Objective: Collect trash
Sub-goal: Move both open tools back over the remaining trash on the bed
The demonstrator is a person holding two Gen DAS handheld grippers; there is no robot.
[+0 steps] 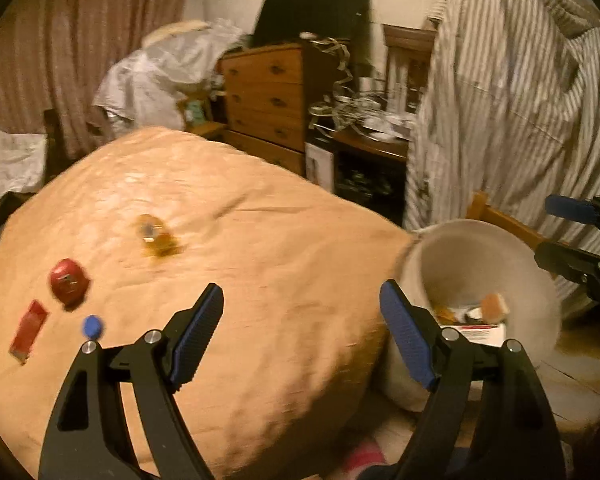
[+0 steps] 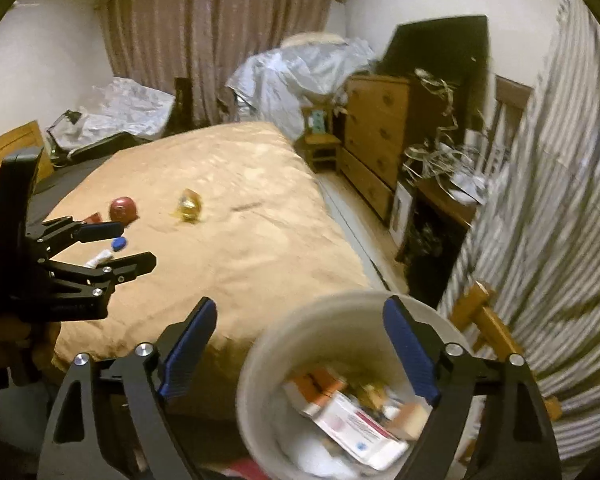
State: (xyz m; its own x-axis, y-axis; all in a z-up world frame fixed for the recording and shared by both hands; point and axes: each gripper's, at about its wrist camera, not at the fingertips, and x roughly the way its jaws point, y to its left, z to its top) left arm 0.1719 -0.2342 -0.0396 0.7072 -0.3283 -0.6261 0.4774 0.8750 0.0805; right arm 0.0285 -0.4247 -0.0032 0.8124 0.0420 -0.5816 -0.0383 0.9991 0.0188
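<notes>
The white bin (image 2: 340,380) stands on the floor at the bed's near right corner, its mouth tipped toward the cameras, with cartons and wrappers (image 2: 352,420) piled inside. On the tan bedspread (image 1: 240,260), more trash lies well to the left: a crumpled amber wrapper (image 1: 156,236), a red round piece (image 1: 69,282), a flat red packet (image 1: 29,330) and a small blue cap (image 1: 92,326); in the right wrist view a small white tube (image 2: 100,258) also lies beside the cap.

The right gripper (image 2: 300,352) angles down over the bin's rim, its jaws wide apart with nothing between them. The left gripper (image 1: 302,340) tilts down over the near edge of the bed, jaws also spread and empty; from the right wrist view it hangs at the left, above the cap and tube. A striped cloth (image 1: 520,100) hangs on the right, and a wooden chest of drawers (image 1: 268,96) stands far off.
</notes>
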